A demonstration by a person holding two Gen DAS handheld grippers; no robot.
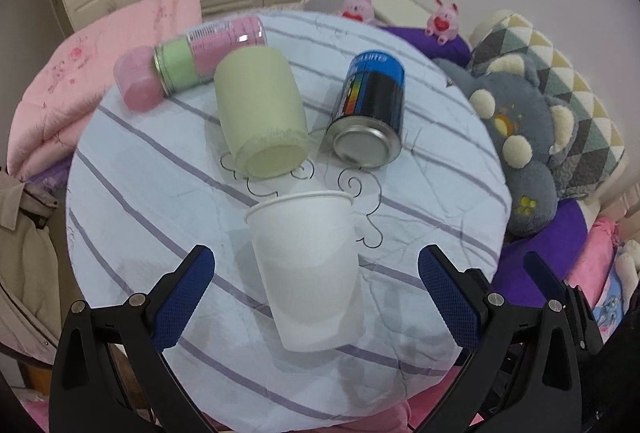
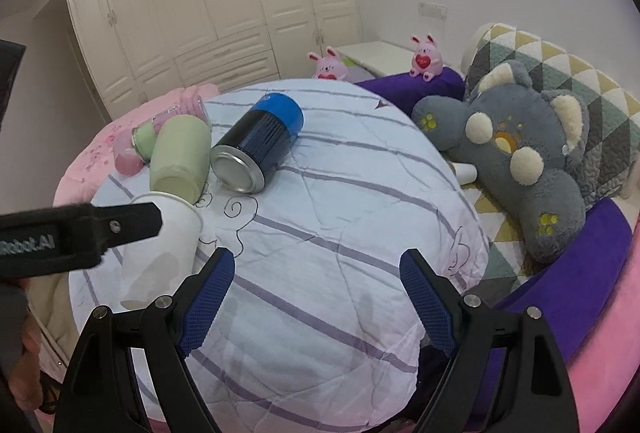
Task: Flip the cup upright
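Left wrist view: the left gripper [image 1: 316,273] is spread wide, its blue pads either side of the white paper cup [image 1: 308,273] without touching it. The cup stands on the striped quilt [image 1: 160,201] with its open rim up. Beyond it lie a green cup [image 1: 260,113], a blue can [image 1: 368,109] and a pink bottle [image 1: 208,49].

Right wrist view: the right gripper [image 2: 316,297] hangs released over bare quilt, holding nothing. The paper cup [image 2: 168,245] sits at left, partly behind the left gripper's black body [image 2: 80,233].

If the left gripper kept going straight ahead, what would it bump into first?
Most likely the white paper cup, which sits right between the open fingers of the left gripper. Past it lie the green cup and the blue can, though depth is hard to judge.
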